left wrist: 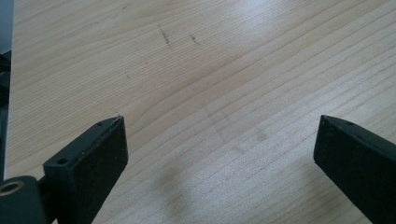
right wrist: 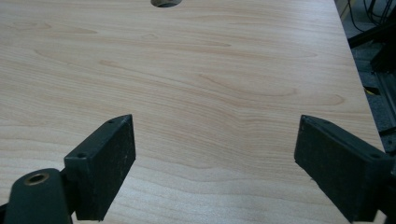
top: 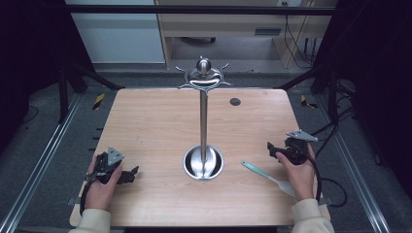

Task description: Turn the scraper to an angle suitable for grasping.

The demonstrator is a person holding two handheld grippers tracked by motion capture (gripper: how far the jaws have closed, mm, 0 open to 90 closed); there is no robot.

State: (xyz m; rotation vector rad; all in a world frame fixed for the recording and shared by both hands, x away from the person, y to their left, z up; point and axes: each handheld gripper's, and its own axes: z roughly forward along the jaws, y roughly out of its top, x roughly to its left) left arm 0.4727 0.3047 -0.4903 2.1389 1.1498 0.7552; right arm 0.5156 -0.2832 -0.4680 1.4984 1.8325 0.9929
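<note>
On the light wooden table (top: 155, 121) a polished steel utensil stand with a round dish base and a tall post topped by a ball and curved hooks (top: 203, 121) rises at the middle, its base toward the near half of the tabletop. To the right of that base, apart from it, a spatula with a pale teal handle and a whitish blade (top: 266, 175) lies flat on the wood, set diagonally with the handle end pointing toward the stand and the blade toward the near right corner. The right gripper (top: 270, 148), held in the person's right hand, sits just to the right of the spatula and slightly farther back; its black jaws stand wide apart over bare wood in the right gripper view, holding nothing. The left gripper (top: 132, 174) rests low near the left near edge, well apart from the stand, with its jaws also spread wide and empty. A small dark round grommet (top: 235, 102) is set into the far right part of the table.
</note>
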